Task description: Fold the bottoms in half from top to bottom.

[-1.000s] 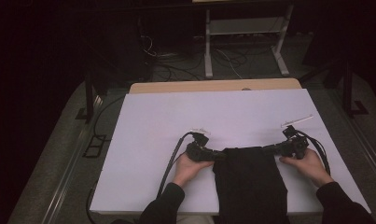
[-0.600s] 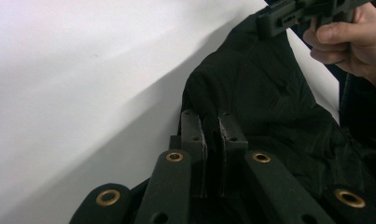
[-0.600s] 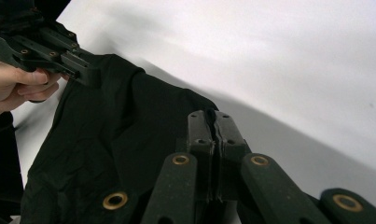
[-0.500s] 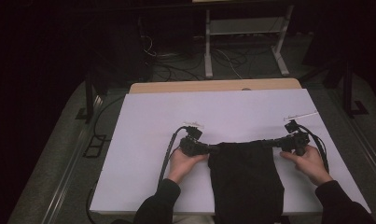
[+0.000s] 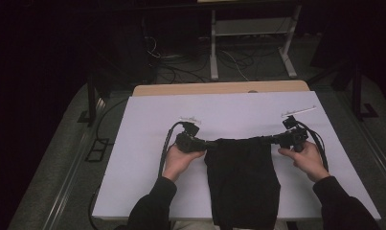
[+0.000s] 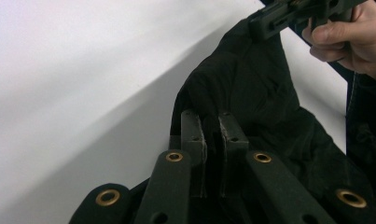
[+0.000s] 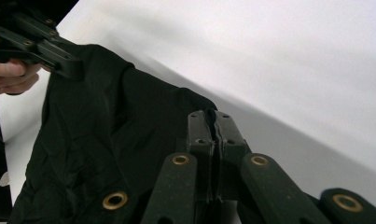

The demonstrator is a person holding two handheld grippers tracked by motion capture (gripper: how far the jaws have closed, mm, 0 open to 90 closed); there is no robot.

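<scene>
A black cloth (image 5: 241,177) hangs stretched between my two grippers over the white table (image 5: 147,124), and its lower end drapes past the front edge. My left gripper (image 5: 206,143) is shut on the cloth's top left corner; in the left gripper view the jaws (image 6: 212,128) pinch a fold of the cloth (image 6: 251,88). My right gripper (image 5: 269,140) is shut on the top right corner; the right gripper view has its jaws (image 7: 214,126) pressed together on the cloth (image 7: 106,130). A hand holds each gripper from behind.
Two thin white strips (image 5: 189,118) (image 5: 298,110) lie on the table beyond the grippers. A wooden edge (image 5: 219,88) borders the far side. A metal stand (image 5: 250,33) and cables (image 5: 181,72) are on the dark floor behind. Black cables trail from both grippers.
Both hands have risen and moved away from the person, the left also outward. The cloth's top edge has gone with them and is pulled tauter between the grippers.
</scene>
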